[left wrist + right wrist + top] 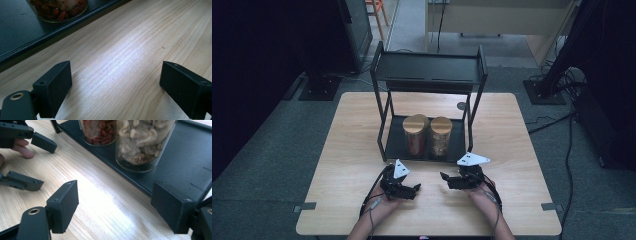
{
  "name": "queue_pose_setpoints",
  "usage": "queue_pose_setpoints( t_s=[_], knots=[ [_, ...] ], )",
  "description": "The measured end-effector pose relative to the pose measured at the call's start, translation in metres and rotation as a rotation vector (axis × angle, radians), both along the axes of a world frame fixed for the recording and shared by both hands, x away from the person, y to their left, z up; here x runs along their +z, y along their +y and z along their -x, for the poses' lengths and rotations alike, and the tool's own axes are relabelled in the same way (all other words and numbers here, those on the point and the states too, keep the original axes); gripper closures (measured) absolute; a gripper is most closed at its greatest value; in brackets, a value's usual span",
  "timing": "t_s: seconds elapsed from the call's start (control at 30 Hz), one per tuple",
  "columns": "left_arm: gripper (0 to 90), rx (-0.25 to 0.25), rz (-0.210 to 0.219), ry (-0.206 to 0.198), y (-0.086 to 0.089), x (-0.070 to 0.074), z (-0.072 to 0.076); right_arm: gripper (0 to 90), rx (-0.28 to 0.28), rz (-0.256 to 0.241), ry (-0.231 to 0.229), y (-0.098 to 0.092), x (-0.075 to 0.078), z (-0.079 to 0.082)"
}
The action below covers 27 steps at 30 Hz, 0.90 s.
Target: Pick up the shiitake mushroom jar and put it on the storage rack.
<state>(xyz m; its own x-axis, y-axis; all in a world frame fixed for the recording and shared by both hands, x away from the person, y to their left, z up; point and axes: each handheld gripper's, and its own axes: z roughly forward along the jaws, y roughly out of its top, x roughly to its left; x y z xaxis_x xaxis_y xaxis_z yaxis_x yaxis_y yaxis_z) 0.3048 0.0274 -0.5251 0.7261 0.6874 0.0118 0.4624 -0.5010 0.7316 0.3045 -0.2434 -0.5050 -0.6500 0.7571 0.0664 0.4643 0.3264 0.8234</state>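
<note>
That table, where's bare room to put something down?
The wooden table is bare left and right of the black rack. The rack's lower shelf is crowded by two jars; its top shelf looks bare.

Two jars (pixel 415 135) (pixel 441 136), one rack (pixel 430 70) with two shelves, one table (pixel 352 145), two hand-held grippers (pixel 417 189) (pixel 444 176).
</note>
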Motion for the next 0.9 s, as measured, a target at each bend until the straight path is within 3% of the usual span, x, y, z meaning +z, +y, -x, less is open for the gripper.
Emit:
queue_pose_setpoints(
  t_s=[0.9],
  knots=[
    [11.2, 0.000, 0.001, 0.000, 0.000, 0.000, 0.000, 18.1, 0.002, 0.015, 0.014, -0.004, -0.021, 0.000]
  ],
)
